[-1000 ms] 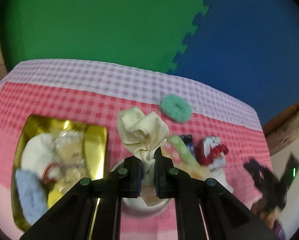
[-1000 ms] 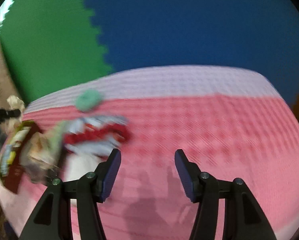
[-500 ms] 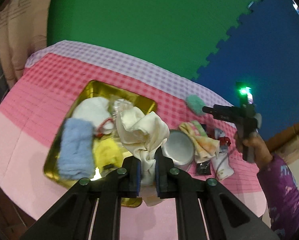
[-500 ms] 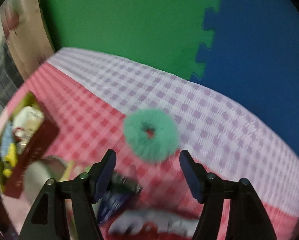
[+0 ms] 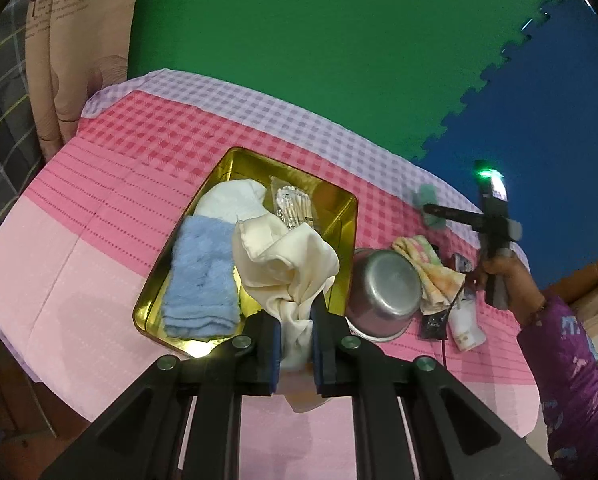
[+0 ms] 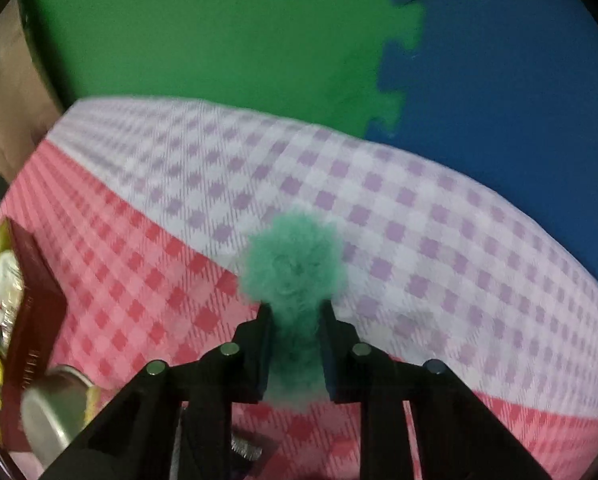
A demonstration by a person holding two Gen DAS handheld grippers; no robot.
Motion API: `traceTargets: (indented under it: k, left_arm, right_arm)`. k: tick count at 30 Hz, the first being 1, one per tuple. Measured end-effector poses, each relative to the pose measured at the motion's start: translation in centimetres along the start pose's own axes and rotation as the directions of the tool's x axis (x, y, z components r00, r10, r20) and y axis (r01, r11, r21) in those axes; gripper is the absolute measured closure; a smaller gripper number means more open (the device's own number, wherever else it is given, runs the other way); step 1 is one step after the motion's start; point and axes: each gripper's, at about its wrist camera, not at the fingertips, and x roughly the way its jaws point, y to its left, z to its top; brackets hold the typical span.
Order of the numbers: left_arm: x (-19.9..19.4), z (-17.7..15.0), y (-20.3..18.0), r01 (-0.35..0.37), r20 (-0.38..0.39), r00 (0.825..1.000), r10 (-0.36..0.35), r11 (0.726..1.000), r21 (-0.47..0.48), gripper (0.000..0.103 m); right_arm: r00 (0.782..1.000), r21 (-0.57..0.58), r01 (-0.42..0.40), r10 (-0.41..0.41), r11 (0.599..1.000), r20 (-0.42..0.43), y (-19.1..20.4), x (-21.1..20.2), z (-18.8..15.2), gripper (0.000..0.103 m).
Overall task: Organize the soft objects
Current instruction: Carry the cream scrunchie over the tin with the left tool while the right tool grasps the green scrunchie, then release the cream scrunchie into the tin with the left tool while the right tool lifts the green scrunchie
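Left gripper (image 5: 295,334) clamped on light, floppy cream cloth (image 5: 285,260). Right gripper (image 6: 295,340) closing on squashy fluffy green scrunchie (image 6: 295,268), ring bulging toward twelve o'clock; best pinched mid-band.

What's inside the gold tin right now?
In the gold tin: blue towel, white cloth, cotton swabs. The held cream cloth hides the rest.

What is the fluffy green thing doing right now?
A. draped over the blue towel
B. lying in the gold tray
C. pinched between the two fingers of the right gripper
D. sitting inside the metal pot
C: in the right wrist view the fluffy green scrunchie sits squeezed between the closing jaws of the right gripper, above the checked tablecloth.
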Motion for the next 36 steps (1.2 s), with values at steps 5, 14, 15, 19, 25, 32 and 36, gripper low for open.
traceTargets:
  k: [5,14,15,19,25,32,36]
  left_arm:
    - [1.3,0.1,-0.5,0.004,-0.023,1.000,-0.003,0.999,0.035,0.091]
    - [6.6,4.1,-3.2,-0.006,-0.033,0.999,0.012,0.982,0.191,0.090]
    - [7.5,4.6,-3.5,-0.014,-0.033,0.999,0.022,0.977,0.211,0.090]
    - [10.9,6.1,-4.1,-0.019,-0.062,0.997,0.034,0.973,0.232,0.090]
    - [14.4,7.1,-4.7,-0.092,-0.059,0.992,0.114,0.951,0.295,0.087]
    - [16.5,7.8,-4.2,-0.070,-0.092,0.991,0.098,0.961,0.266,0.083]
    - [16.4,7.8,-4.0,-0.049,-0.098,0.992,0.075,0.968,0.246,0.042]
  right_arm:
    - [0.982,0.049,-0.111,0.102,0.993,0.161,-1.0,-7.6,-3.1,0.083]
    - [0.942,0.133,-0.209,0.162,0.969,0.295,-2.0,-18.7,-14.3,0.083]
    - [0.937,0.157,-0.227,0.172,0.961,0.304,-2.3,-19.5,-15.7,0.083]
    - [0.932,0.219,-0.243,0.165,0.945,0.323,-3.1,-21.2,-19.3,0.083]
    - [0.940,0.280,-0.246,0.157,0.928,0.304,-3.7,-21.3,-22.4,0.083]
    - [0.940,0.287,-0.232,0.137,0.930,0.313,-3.8,-21.9,-22.9,0.083]
    - [0.940,0.260,-0.222,0.136,0.940,0.312,-2.7,-22.1,-22.7,0.083]
